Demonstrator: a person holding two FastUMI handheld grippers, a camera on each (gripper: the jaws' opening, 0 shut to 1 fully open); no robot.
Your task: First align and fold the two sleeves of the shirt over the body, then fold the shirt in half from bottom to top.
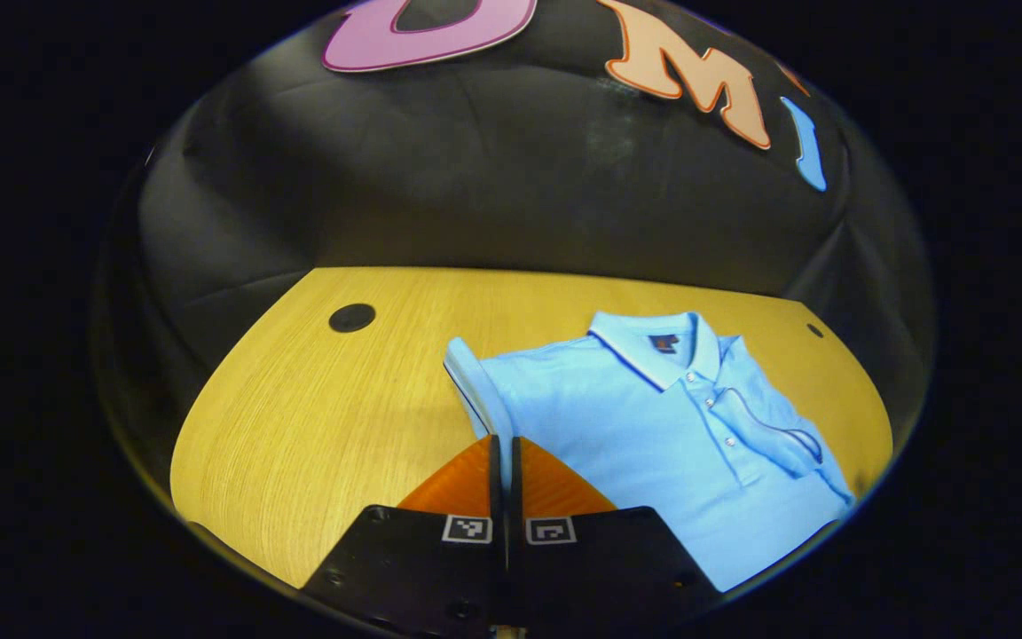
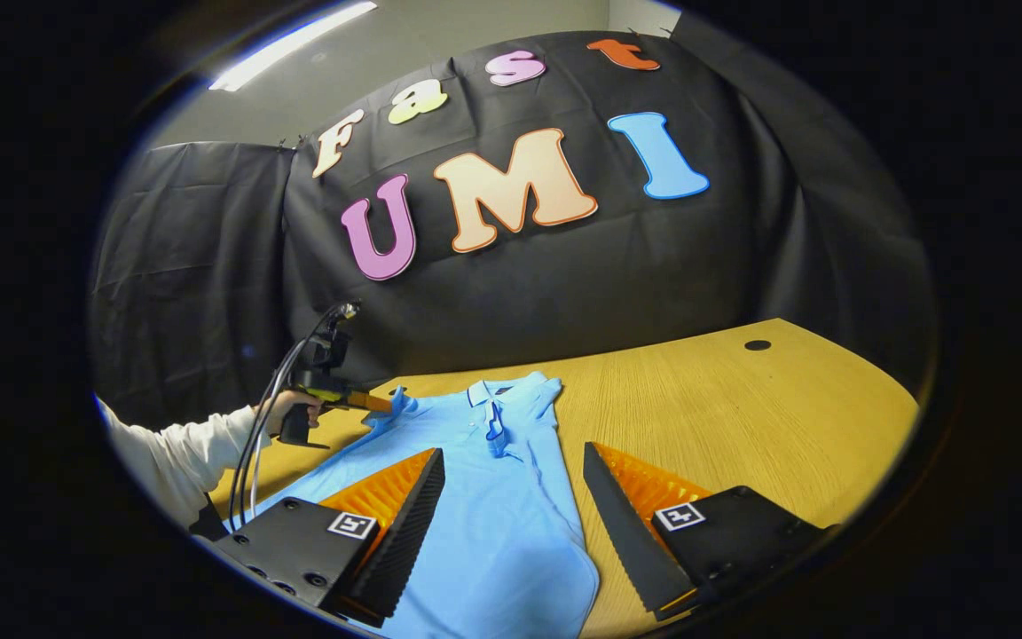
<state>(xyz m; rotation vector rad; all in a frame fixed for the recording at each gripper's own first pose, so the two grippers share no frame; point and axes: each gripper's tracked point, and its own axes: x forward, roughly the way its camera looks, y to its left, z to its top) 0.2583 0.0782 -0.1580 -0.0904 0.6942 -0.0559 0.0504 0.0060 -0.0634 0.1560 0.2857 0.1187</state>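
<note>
Now my left claw (image 1: 502, 453) is pinched on the shirt's (image 1: 653, 426) left sleeve (image 1: 475, 390), lifting it; my right claw (image 2: 511, 497) hangs spread above the shirt on the table (image 2: 742, 417). Next: carry that sleeve across the body.

- In the left gripper view the shirt (image 1: 653, 426) runs past the lower right edge, so its hem is cut off.
- The left gripper (image 1: 504, 448) covers the lower end of the near sleeve (image 1: 474, 390); whether cloth sits between its closed fingers cannot be told.
- In the right gripper view the shirt's bottom passes under the picture's lower edge.
- The person's sleeve (image 2: 176, 454) is cut off at the left edge.
- The collar label (image 1: 664, 342) is too small to read.
</note>
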